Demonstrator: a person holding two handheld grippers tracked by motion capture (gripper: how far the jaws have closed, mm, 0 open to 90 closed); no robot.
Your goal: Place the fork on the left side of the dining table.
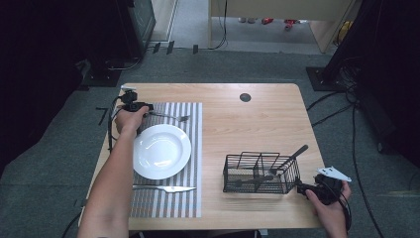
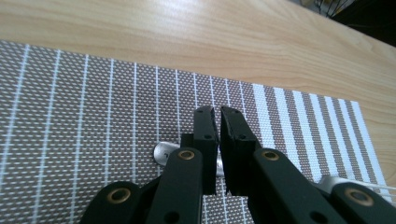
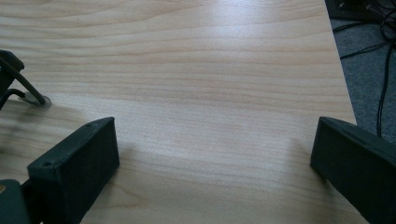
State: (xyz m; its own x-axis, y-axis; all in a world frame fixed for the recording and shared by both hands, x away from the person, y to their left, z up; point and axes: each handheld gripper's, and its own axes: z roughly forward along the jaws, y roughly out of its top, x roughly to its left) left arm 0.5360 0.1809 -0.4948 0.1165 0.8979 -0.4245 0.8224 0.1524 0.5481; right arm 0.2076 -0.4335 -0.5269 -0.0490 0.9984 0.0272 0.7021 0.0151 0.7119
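Gripping a fork [image 1: 171, 117] by its handle end, the left gripper [image 1: 145, 110] sits at the far-left corner of the striped placemat [image 1: 193, 148], jaws pinched down on the metal. In left gripper view the two black jaws stand nearly together w/ the fork's shiny handle [image 2: 163, 153] crossing between them, rounded tip poking out on one side, more metal showing on the other; handle lies flat on the mat weave [image 2: 84, 140]. Fork in high view points its tines toward the mat's far-right corner, lying just beyond the white plate [image 1: 161, 151], apart from its rim. Plate sits mid-mat, empty. Table knife [image 1: 166, 189] lies on the near side of the plate, on the mat, parallel to the mat's near edge, blade tip toward the right. Left hand [image 1: 130, 121] wraps the gripper body, forearm coming in along the mat's left edge. Right gripper [image 1: 303, 190] rests at the near-right corner of the wooden table [image 1: 247, 124], just beside the black wire cutlery caddy [image 1: 260, 173], jaws spread wide w/ nothing between: right gripper view shows bare wood [image 3: 210, 93] between the two jaws, and a bit of the caddy's wire foot [image 3: 28, 91] at the left edge. Caddy has compartments; a dark-handled utensil [image 1: 289, 158] leans out of the right-hand one, handle tilted up toward far right. Can't tell what kind of utensil. Small dark round grommet [image 1: 245, 97] sits in the table's far side. Grey carpet and cables around the table.
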